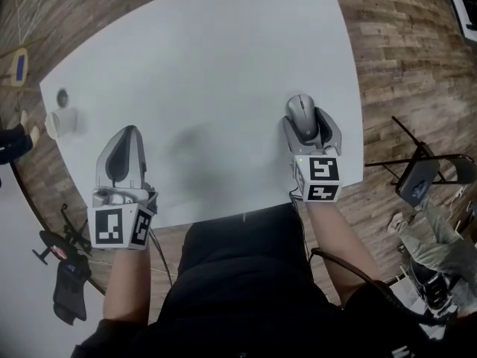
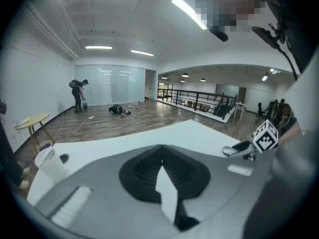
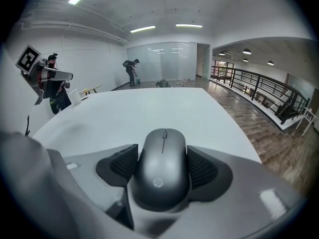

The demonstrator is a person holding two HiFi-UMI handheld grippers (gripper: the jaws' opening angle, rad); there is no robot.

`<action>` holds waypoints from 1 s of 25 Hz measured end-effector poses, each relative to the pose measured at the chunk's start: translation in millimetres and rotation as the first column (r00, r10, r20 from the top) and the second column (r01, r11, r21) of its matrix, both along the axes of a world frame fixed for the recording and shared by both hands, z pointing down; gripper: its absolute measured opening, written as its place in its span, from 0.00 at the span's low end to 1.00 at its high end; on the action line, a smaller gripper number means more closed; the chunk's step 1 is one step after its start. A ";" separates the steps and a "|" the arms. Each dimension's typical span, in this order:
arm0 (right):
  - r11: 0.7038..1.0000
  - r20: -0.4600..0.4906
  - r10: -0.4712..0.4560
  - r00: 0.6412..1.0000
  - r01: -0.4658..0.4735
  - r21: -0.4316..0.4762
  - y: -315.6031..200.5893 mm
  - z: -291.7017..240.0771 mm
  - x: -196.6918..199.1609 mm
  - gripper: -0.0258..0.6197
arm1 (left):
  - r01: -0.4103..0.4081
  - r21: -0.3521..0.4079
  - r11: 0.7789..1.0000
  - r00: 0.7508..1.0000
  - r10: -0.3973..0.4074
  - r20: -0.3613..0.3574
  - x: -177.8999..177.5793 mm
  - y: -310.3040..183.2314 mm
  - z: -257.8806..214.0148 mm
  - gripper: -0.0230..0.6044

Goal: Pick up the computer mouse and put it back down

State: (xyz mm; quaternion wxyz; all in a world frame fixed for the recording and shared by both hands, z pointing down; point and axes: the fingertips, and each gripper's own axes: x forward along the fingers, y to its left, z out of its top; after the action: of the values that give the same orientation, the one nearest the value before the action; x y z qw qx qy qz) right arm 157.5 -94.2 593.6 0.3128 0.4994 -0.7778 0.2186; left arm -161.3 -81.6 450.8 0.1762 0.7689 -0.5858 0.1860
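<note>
My right claw [image 1: 305,122] clamped on computer mouse [image 3: 162,169], pads on both its sides, over right part of white worktop [image 1: 223,58]. My left claw [image 1: 127,133] pinched together, nothing inside.

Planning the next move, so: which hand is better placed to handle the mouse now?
Right. The right gripper has its fingers on both sides of the mouse, pressing its flanks, near the table's right edge. The left gripper is shut on nothing, well apart toward the left.
</note>
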 end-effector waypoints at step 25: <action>0.999 -0.001 -0.003 1.000 0.003 0.054 -5.0 -16.3 1.9 0.50 | 0.035 0.067 0.997 0.999 -0.035 0.008 -13.9 16.6 -19.9 0.04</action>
State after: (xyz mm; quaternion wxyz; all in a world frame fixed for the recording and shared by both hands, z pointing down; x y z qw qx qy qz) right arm 159.3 -99.2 577.3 0.2998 0.5066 -0.7840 0.1971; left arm -175.2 -64.9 430.9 0.1509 0.7632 -0.6059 0.1665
